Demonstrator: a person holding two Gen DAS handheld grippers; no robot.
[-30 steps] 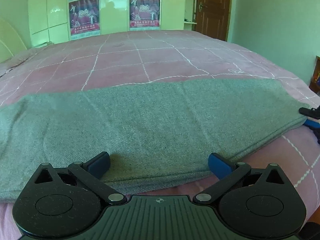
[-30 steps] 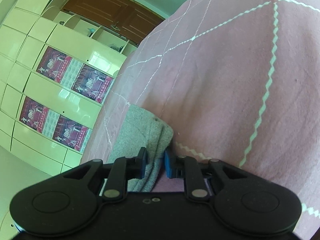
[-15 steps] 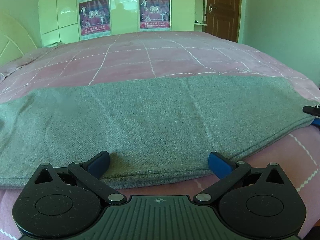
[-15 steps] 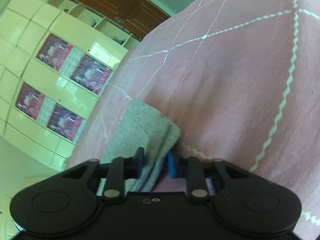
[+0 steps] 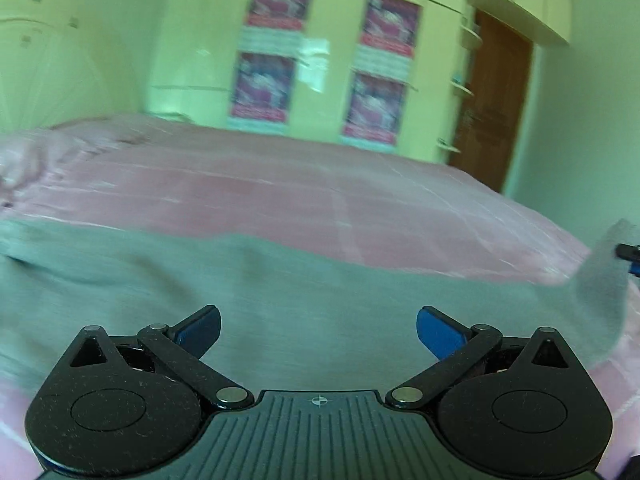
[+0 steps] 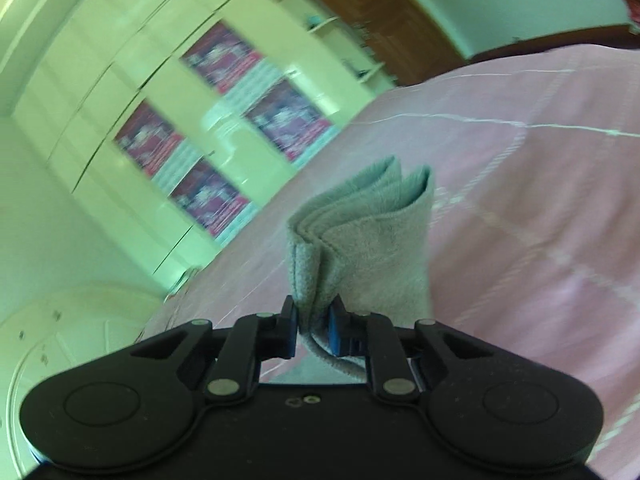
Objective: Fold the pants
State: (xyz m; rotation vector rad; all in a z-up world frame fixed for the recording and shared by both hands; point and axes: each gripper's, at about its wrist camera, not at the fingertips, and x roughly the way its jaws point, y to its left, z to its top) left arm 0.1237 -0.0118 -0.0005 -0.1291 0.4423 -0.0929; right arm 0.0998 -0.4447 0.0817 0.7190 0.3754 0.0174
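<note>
The grey pants (image 5: 280, 304) lay stretched in a long band across the pink bedspread (image 5: 360, 204), running from the left edge of the left wrist view to its far right. The left gripper (image 5: 319, 326) hung just above the near part of that band with its jaws spread wide, the two blue pads (image 5: 438, 330) set well apart and holding nothing; grey cloth filled the gap between them, but whether the pads touched it could not be told. At the right end of the band one corner of the pants stood lifted off the bedspread, rising toward the dark tip of the right gripper (image 5: 628, 254) at the edge of the view. In the right wrist view the right gripper (image 6: 313, 330) was closed down to a narrow gap on a bunched end of the pants (image 6: 360, 232), the cloth pinched between its fingers and standing up ahead of them in several stacked folds, with a loose edge curling below the pads. Behind lay the bedspread (image 6: 520, 208), the pale wardrobe (image 6: 120, 92) with its posters (image 6: 288, 124), and a brown door (image 5: 492, 100). Both views were blurred.
</note>
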